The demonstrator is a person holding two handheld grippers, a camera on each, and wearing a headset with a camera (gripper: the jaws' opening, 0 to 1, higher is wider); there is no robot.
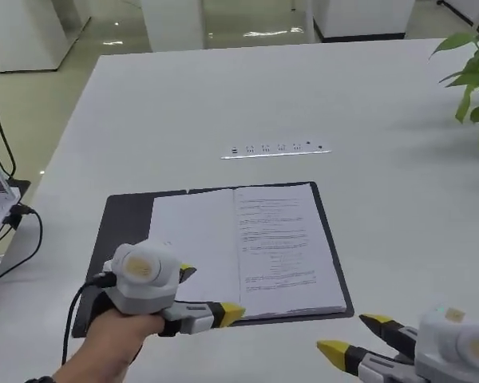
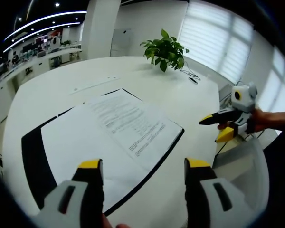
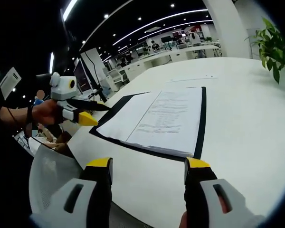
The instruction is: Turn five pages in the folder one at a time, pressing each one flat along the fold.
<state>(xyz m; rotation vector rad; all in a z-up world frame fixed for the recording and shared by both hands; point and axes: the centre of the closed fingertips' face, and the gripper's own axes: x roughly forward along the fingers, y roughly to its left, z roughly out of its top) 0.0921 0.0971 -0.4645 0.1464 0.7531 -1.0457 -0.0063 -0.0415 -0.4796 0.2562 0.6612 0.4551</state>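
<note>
Print on the printed sheet was too small to read. The folder's corner nearest the left gripper was hidden behind it, and the right gripper was cut off by the frame edge. The folder lay open on the table ahead of both grippers, with a blank sheet on the left gripper's side and the printed sheet toward the right gripper. Both had jaws spread, pinching nothing. The right gripper sat just off the folder's near corner, apart from it.
</note>
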